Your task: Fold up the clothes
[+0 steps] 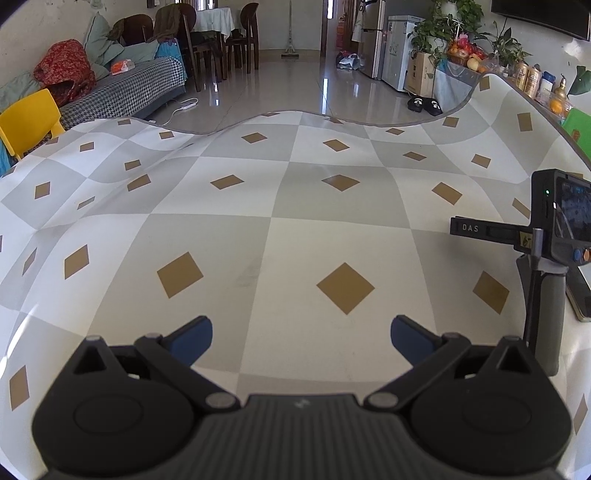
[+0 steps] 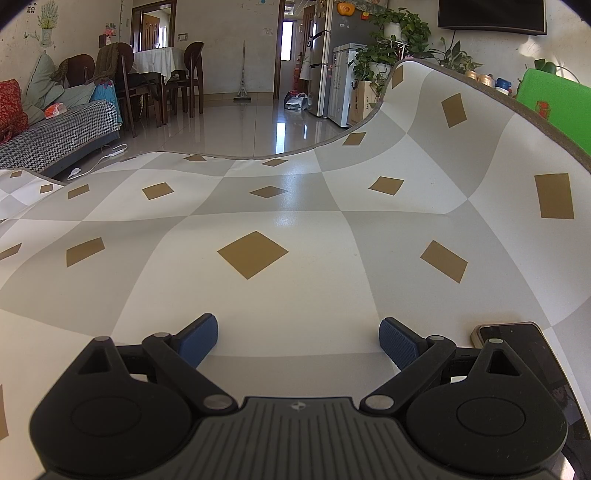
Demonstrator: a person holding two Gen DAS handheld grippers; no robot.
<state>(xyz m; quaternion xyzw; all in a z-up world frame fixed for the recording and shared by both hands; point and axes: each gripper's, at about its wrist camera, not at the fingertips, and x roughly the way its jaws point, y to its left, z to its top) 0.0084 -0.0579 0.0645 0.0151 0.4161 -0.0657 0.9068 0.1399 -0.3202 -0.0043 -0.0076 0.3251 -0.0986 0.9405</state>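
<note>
Counting two grippers, one per view. Holding the left gripper (image 1: 301, 338) spread wide, blue pads (image 1: 192, 339) well apart, nothing between them. Same story on the right gripper (image 2: 298, 339): gaping fully, gripping nothing.

Hovering both low over one checked table cover (image 1: 295, 229), grey and white squares with brown diamonds, and getting plenty of open room across the middle. Spotting one phone (image 2: 517, 334) lying flat just beside the right gripper's right finger.

Looking further out now: rippling along the far edge, curling up steeply at the far right corner (image 2: 461, 77).

Finding the clothes well apart from the table, across the shiny floor: one red patterned garment (image 1: 64, 70) lying crumpled in a heap on the houndstooth sofa (image 1: 129, 88), one olive garment (image 1: 168, 18) hanging draped over a dining chair back. Noting one yellow chair (image 1: 29, 118) near the cover's left edge, and two black slippers (image 1: 424, 104) sitting on the floor past the far edge.
</note>
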